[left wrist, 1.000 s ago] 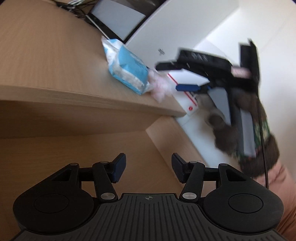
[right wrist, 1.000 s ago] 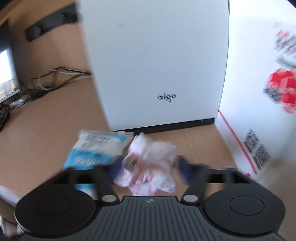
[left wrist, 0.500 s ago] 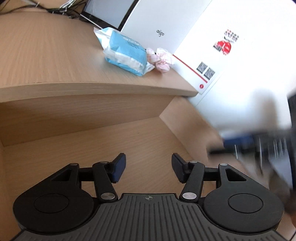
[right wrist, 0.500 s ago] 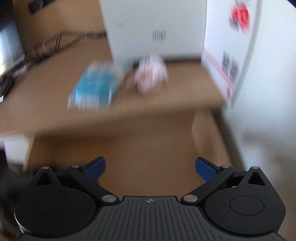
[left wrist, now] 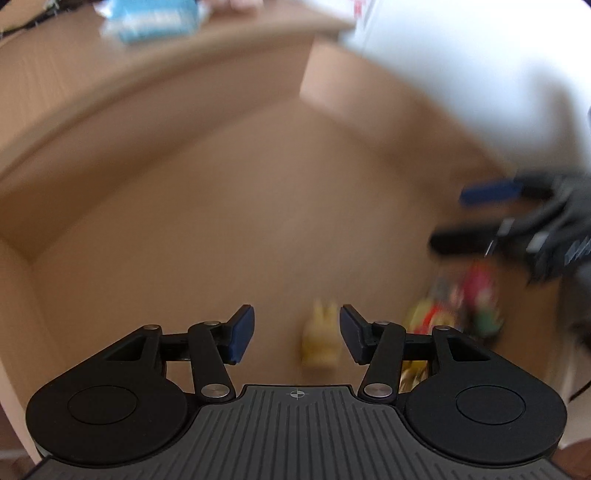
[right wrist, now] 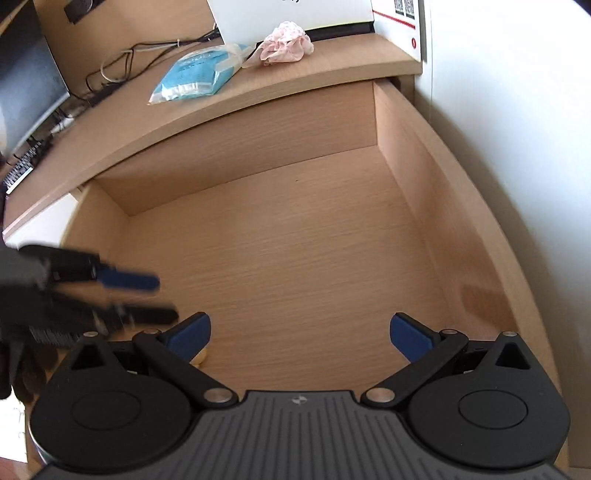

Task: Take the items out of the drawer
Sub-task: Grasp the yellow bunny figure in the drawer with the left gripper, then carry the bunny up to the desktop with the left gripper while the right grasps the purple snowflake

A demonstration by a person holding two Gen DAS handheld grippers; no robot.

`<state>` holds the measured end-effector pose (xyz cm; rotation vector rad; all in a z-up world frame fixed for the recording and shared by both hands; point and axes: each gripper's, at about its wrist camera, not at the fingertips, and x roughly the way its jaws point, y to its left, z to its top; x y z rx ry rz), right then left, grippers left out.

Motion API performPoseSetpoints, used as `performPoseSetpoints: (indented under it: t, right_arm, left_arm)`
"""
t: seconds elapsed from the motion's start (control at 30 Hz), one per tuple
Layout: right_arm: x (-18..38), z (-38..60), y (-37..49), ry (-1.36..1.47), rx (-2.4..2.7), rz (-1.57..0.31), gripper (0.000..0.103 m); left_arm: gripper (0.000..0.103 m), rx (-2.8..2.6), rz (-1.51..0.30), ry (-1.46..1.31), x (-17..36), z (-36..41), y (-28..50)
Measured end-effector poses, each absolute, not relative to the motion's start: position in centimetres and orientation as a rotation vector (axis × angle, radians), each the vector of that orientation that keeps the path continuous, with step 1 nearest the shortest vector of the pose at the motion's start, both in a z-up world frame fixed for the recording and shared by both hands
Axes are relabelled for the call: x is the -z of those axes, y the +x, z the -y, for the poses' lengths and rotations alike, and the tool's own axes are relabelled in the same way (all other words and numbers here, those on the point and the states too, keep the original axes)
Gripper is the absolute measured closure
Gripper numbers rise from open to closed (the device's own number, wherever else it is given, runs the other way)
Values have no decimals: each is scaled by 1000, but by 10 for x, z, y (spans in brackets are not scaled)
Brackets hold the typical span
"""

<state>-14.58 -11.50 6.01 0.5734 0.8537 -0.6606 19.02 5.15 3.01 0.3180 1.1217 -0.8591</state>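
Note:
The open wooden drawer (right wrist: 406, 155) lies below both grippers. My left gripper (left wrist: 297, 328) points down into it; its jaws are closing and press on nothing. A small yellow item (left wrist: 320, 343) lies blurred on the drawer floor just beyond its fingertips. Blurred colourful packets (left wrist: 476, 295) lie to the right, under my right gripper (left wrist: 476, 216). In the right wrist view my right gripper (right wrist: 299, 332) stands wide open and empty over bare drawer floor. My left gripper (right wrist: 147, 298) reaches in from the left, and a bit of the yellow item (right wrist: 201, 357) peeks out by the left pad.
On the desk top (right wrist: 332, 70) above the drawer lie a blue tissue pack (right wrist: 195, 75) and a crumpled pink bundle (right wrist: 286, 40), in front of a white box (right wrist: 295, 14). Cables (right wrist: 129, 62) and a monitor (right wrist: 26, 96) sit at the left. A white wall borders the drawer's right side.
My right gripper left the pink bundle on the desk, opened wide and drew back down over the drawer. The left gripper tipped down into the drawer, bringing the yellow item into view.

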Motion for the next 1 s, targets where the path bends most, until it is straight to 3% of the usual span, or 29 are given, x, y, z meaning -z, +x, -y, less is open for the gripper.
performPoseSetpoints:
  t: [0.23,0.27,0.33,0.6,0.83,0.9,1.0]
  right_arm:
    - [-66,112,-147,582,625,-828,0]
    - [-65,114,-146,581,623,-827,0]
    - [-64,116,-145,586,627,-826,0]
    - [-61,114,-142,576,668,-895,0]
    - [-41,74,-81,567,451,-1124,0]
    - [-33,59,-55,530,391,-1205,9]
    - [-20,43,-23,528,314,-1303,12]
  left_arm:
    - [50,836,-1162,389,-8,-33,179]
    - [53,833,-1146,395,-7,-32,178]
    - [72,830,-1125,396,-8,-33,177]
    - [72,810,-990,262,-60,-95,171]
    - [72,770,-905,92,-94,-147,194]
    - [72,775,-914,66,-93,-156,199]
    - [72,795,-943,30,-83,-159,201]
